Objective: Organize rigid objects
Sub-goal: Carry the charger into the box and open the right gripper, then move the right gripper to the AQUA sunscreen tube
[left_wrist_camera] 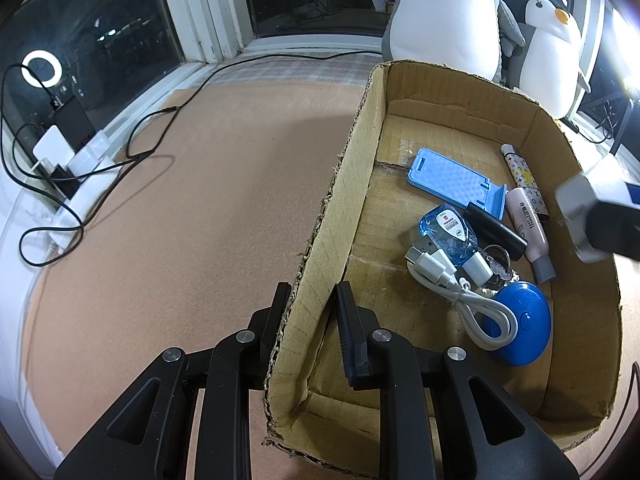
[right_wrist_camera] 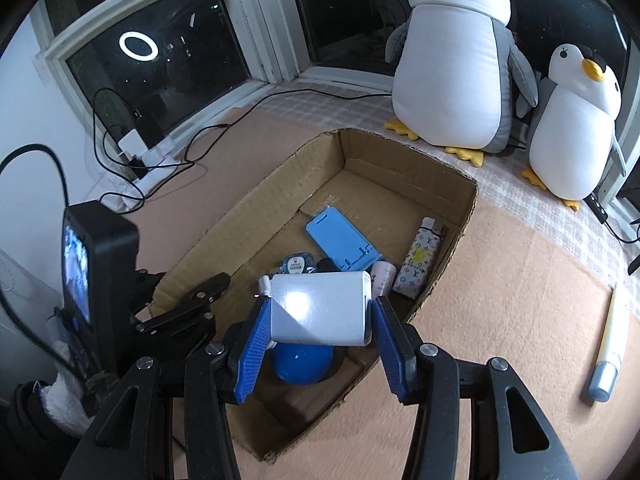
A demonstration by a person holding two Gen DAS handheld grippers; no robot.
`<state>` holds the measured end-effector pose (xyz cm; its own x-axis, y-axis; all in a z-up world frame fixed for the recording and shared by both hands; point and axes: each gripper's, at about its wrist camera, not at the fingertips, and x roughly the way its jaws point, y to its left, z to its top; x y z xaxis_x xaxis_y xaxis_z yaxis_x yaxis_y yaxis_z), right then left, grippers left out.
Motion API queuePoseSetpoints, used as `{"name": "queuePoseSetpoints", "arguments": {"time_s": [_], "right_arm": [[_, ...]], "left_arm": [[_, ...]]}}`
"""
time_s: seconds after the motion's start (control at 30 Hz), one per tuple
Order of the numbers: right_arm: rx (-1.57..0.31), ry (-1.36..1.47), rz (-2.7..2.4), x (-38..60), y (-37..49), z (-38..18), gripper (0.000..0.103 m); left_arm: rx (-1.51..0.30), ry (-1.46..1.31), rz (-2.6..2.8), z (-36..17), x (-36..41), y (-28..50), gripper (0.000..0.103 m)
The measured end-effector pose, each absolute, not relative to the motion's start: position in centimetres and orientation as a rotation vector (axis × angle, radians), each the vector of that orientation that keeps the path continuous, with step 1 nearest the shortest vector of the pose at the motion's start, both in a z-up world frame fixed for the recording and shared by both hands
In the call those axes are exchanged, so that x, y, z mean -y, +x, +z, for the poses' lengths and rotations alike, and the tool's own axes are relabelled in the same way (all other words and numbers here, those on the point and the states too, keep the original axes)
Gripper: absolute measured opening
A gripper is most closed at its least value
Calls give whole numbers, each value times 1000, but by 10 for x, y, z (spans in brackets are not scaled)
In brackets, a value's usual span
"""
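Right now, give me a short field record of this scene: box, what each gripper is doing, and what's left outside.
box: open cardboard box on the tan surface
left gripper: jaws shut on the box's side wall
right gripper: holds a white power bank above the box
already inside: blue phone stand, white cable, round blue case
outside: pen right of the box

cardboard box [right_wrist_camera: 448, 216] sits on the table [left_wrist_camera: 200, 200], two plush penguins [right_wrist_camera: 452, 60] behind it by the window. in the box: phone stand [right_wrist_camera: 340, 240] toward the back, patterned case [right_wrist_camera: 420, 260] along the right wall, round disc [left_wrist_camera: 520, 320] and coiled cable [left_wrist_camera: 460, 292] at the near end. pen [right_wrist_camera: 608, 352] lies on the table right of the box. power strip [left_wrist_camera: 80, 168] far left.
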<state>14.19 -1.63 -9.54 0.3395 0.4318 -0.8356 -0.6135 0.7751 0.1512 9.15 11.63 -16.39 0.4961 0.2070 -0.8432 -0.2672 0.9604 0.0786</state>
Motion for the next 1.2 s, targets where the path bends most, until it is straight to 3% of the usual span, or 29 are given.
{"name": "queuePoseSetpoints", "arguments": {"time_s": [0.57, 0.9, 1.2], "right_arm": [[-991, -280, 644, -5, 154, -111, 47], [-960, -281, 627, -5, 154, -103, 70], [-937, -287, 608, -3, 150, -98, 71]], "left_arm": [[-1011, -65, 287, -164, -117, 92, 19], [-1010, -65, 289, -164, -117, 92, 19], [-1010, -64, 289, -164, -117, 92, 19]]}}
